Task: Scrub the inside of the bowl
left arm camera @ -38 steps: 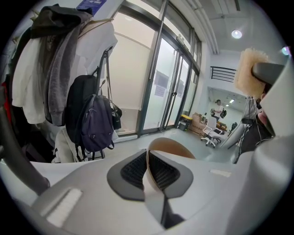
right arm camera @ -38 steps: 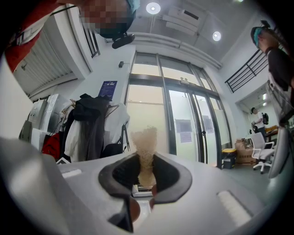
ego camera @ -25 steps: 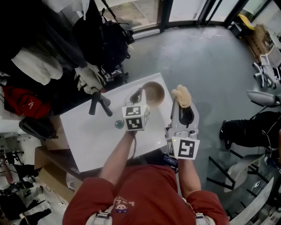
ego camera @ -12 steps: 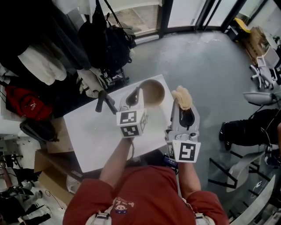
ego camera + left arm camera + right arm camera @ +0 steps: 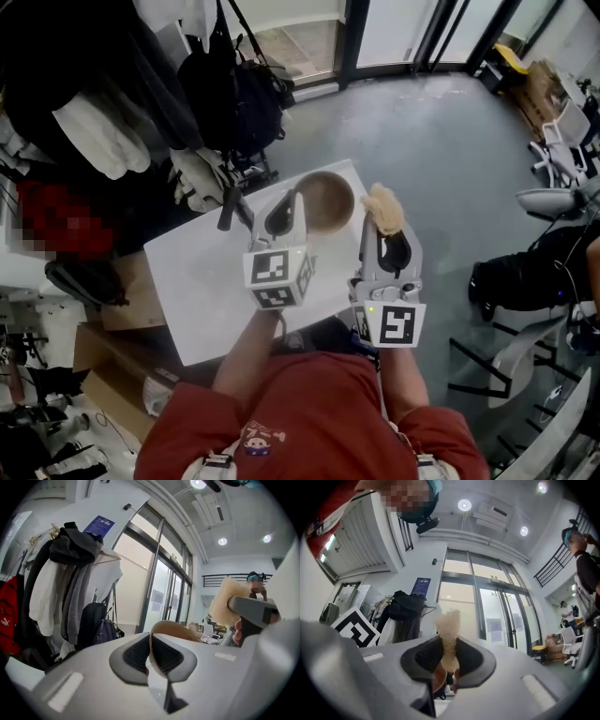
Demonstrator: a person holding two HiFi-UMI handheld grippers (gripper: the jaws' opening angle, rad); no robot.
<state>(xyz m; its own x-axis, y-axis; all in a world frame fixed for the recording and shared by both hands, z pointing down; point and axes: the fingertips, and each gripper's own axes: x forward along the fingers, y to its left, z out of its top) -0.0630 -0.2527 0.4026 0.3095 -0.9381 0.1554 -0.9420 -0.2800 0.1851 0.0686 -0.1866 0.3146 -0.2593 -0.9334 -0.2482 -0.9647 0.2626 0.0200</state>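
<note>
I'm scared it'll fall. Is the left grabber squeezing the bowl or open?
Shut on it: in the left gripper view, both pads of the left gripper press the thin rim of the bowl, no gap.

White table [image 5: 199,289] w/ black tool [image 5: 232,208]; backpack [image 5: 248,94], coats [image 5: 94,141] behind (hung up).

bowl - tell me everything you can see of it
The bowl is round, tan, wood-looking and looks empty, its inside facing up to the head view. The left gripper is shut on its thin rim, holding it over the white table's far corner. The right gripper holds a fluffy scrubber beside it, not touching.
</note>
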